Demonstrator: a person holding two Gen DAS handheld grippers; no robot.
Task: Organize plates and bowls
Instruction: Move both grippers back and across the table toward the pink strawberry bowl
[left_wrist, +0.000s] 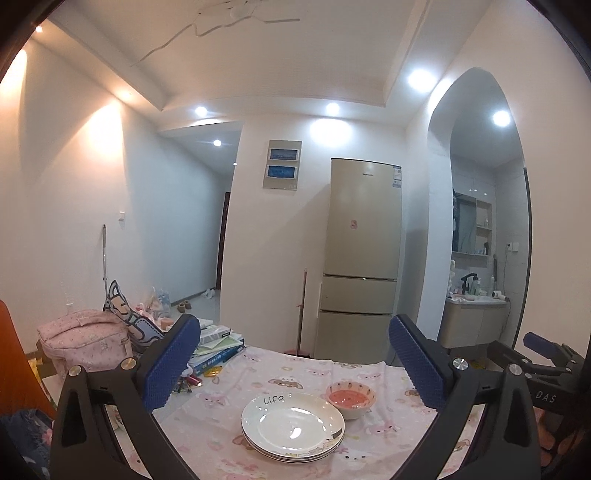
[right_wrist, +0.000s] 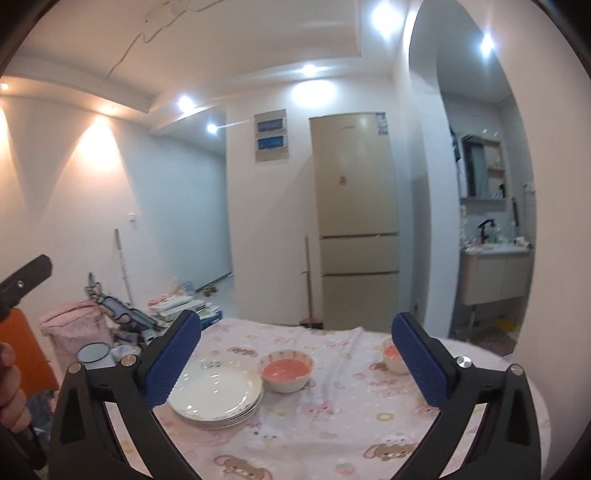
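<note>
Both tools stood with jaws wide apart and empty: the left gripper (left_wrist: 295, 365) framed a stack of white plates (left_wrist: 293, 424) on the pink tablecloth (left_wrist: 221, 443). A pink-lined bowl (left_wrist: 351, 399) touched the stack at two o'clock. The right gripper (right_wrist: 295, 362) showed a second bowl (right_wrist: 393, 357) farther right, apart. A fridge (left_wrist: 360, 258) stood beyond.

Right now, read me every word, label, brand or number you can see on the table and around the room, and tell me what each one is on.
"Life": handwritten in black on the rim of the top white ceramic plate of the stack.
"DAS": white letters on the black body of the right gripper, seen from the left wrist camera.
Brand name and sticker on the tall beige fridge: too small to read.
Covers of the stacked books: blurred, unreadable.
</note>
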